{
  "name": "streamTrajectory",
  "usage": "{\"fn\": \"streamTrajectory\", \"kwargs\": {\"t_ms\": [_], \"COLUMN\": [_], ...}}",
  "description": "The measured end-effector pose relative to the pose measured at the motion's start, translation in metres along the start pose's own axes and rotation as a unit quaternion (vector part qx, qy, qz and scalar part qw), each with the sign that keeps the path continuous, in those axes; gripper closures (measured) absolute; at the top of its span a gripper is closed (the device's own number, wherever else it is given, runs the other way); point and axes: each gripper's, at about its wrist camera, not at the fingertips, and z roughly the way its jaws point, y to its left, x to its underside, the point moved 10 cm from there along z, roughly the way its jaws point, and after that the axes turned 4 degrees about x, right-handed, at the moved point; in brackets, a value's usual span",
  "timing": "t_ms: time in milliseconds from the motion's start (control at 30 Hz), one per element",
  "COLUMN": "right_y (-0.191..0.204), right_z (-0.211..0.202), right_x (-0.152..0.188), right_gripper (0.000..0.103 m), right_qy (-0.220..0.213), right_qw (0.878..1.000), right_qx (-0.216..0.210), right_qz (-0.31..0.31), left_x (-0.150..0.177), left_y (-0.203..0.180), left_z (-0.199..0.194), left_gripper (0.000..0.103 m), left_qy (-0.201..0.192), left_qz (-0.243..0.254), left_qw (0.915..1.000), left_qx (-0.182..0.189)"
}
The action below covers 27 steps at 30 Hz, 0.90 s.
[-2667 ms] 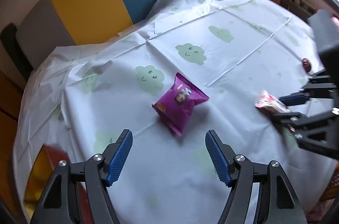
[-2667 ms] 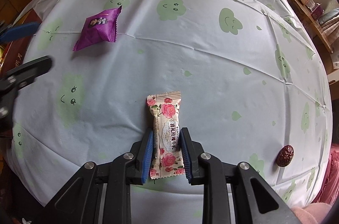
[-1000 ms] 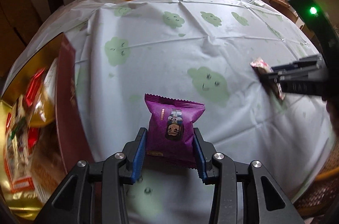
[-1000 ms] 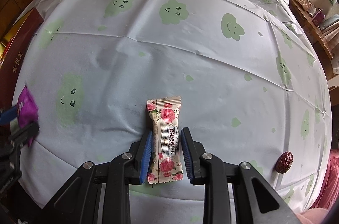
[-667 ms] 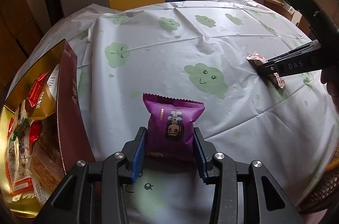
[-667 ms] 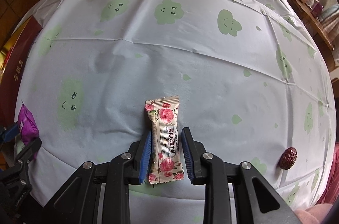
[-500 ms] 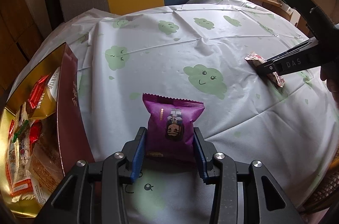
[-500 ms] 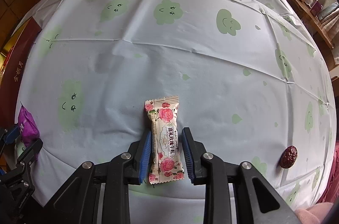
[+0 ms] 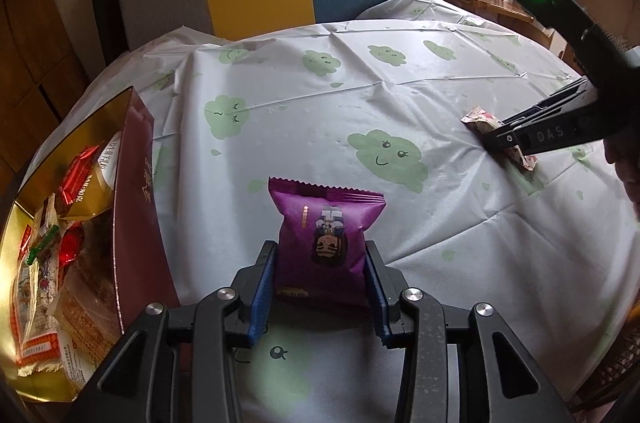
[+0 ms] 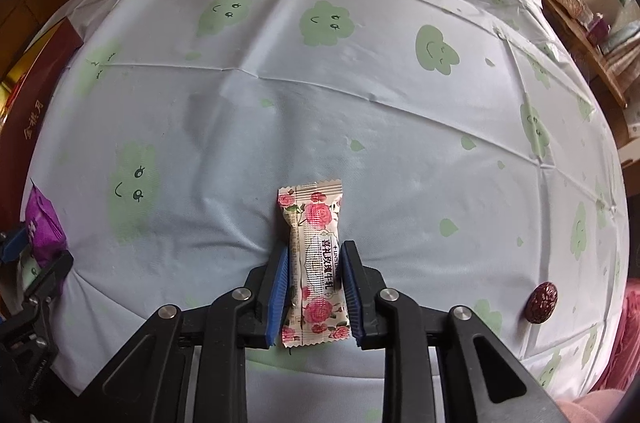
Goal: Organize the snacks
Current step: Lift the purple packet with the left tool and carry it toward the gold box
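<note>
The left gripper (image 9: 320,275) squeezes a purple snack bag (image 9: 326,243) above the cloud tablecloth (image 9: 304,119), next to the open snack box (image 9: 132,207). The right gripper (image 10: 314,277) is closing its jaws on a rose-print candy bar (image 10: 316,263). A red date (image 10: 541,302) lies near the table edge.

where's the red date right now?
In the right wrist view, the red date lies loose on the cloud-print tablecloth near its lower right edge, right of the right gripper.
</note>
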Motion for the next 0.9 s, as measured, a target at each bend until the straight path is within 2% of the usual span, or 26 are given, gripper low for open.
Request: {"fn": "streamTrajectory", "kwargs": {"t_ms": [333, 900], "right_y": [0.012, 0.03], "right_z": [0.001, -0.007], "right_x": [0.006, 0.008], "right_gripper": [0.077, 0.078], "right_qy": [-0.008, -0.017], "right_qw": [0.999, 0.998], "right_qx": [0.019, 0.044], "right_qz": [-0.026, -0.049], "left_x": [-0.007, -0.017], "left_y": [-0.005, 0.022], "left_z": [-0.032, -0.094], "left_gripper": [0.062, 0.062], "left_qy": [-0.021, -0.063], "left_qz": [-0.016, -0.059], "left_qw": [0.9993, 0.9961], "left_qx": [0.028, 0.02]}}
